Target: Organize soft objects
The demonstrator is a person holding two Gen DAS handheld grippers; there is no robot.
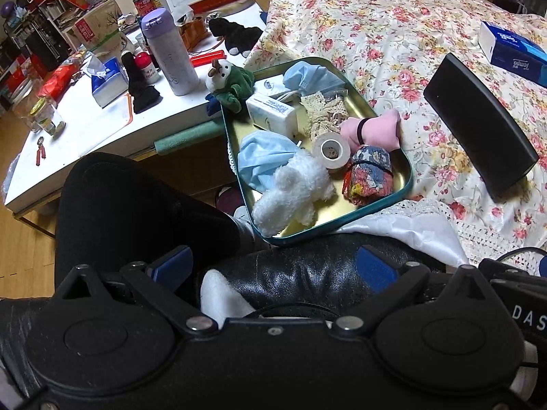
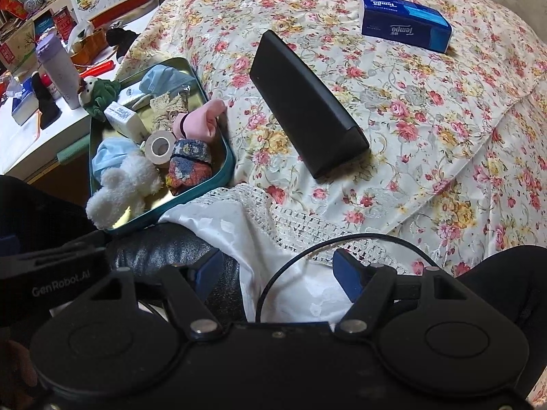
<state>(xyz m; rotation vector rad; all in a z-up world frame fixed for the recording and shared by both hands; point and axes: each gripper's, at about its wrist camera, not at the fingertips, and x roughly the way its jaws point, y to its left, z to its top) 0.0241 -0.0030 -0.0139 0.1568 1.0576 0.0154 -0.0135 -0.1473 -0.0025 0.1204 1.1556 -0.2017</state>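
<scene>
Low over a glossy black leather surface (image 1: 307, 273), left hand-held gripper (image 1: 273, 266) standing wide apart, blue pads empty; right hand-held gripper (image 2: 280, 273) partly spread over white satin cloth (image 2: 218, 225) and a looping black cable (image 2: 273, 273), gripping nothing. Just beyond, lying in a shallow teal metal tin (image 1: 408, 174) with a gold floor: fluffy white plush (image 1: 294, 191), crumpled blue face masks (image 1: 263, 160), tape roll (image 1: 331, 150), patterned fabric bundle (image 1: 369, 174), pink cloth roll (image 1: 372, 130). Farther out on the floral bedspread (image 2: 410, 109), resting well apart: a matte black wedge-shaped case (image 2: 304, 102) and a blue tissue pack (image 2: 403, 22) reading "Tempo".
</scene>
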